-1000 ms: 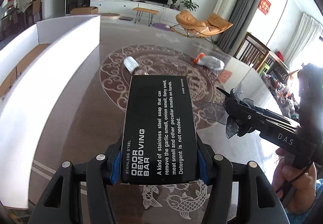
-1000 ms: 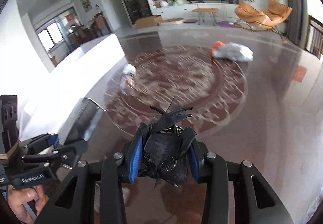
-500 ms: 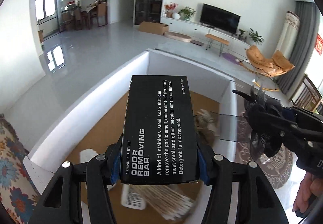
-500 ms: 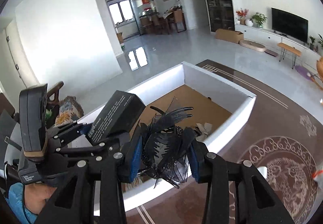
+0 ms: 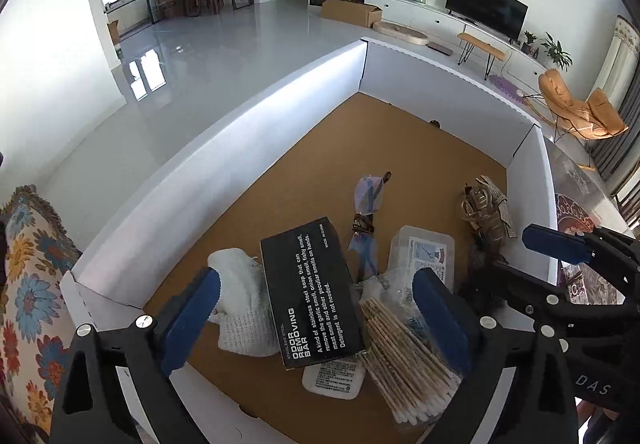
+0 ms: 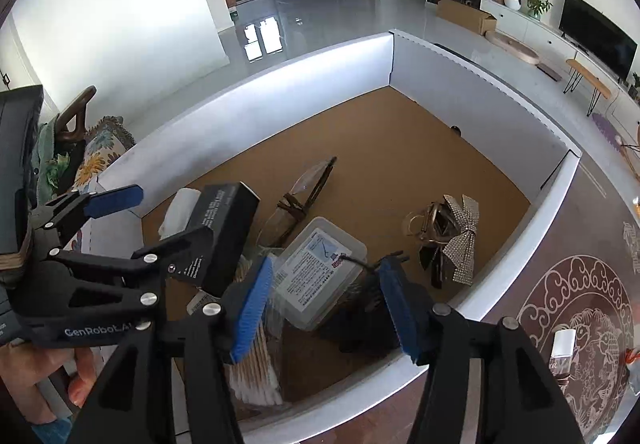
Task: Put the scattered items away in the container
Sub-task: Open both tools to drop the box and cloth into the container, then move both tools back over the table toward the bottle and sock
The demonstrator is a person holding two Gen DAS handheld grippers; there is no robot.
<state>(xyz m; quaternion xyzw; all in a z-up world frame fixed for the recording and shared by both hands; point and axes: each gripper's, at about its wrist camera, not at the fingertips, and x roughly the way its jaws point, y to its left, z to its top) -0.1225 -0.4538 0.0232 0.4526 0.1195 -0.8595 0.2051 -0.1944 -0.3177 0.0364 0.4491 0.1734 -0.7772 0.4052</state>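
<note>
The container (image 5: 280, 84) is a white-walled box with a brown floor, seen also in the right wrist view (image 6: 280, 72). My left gripper (image 5: 316, 320) hangs over it with its jaws opening. The black soap box (image 5: 312, 292) lies loose between and below the pads, touching neither, on a white cloth (image 5: 240, 300). My right gripper (image 6: 326, 308) is also opening over the near wall. The black hair clip (image 6: 360, 324) lies under it inside the container, free of the pads. In the right wrist view the left gripper (image 6: 152, 220) stands open beside the soap box (image 6: 224, 228).
The container also holds a bag of cotton swabs (image 5: 408, 356), a clear plastic case (image 6: 320, 268), glasses (image 5: 368, 204) and a rhinestone bow clip (image 6: 460, 240). A floral cushion (image 5: 28, 264) lies at the left. The patterned table (image 6: 580, 304) at the right bears a small white item (image 6: 562, 348).
Both grippers swung from the patterned table to above the container. Their jaws have opened: the soap box and the black hair clip have left the pads and dropped inside.
</note>
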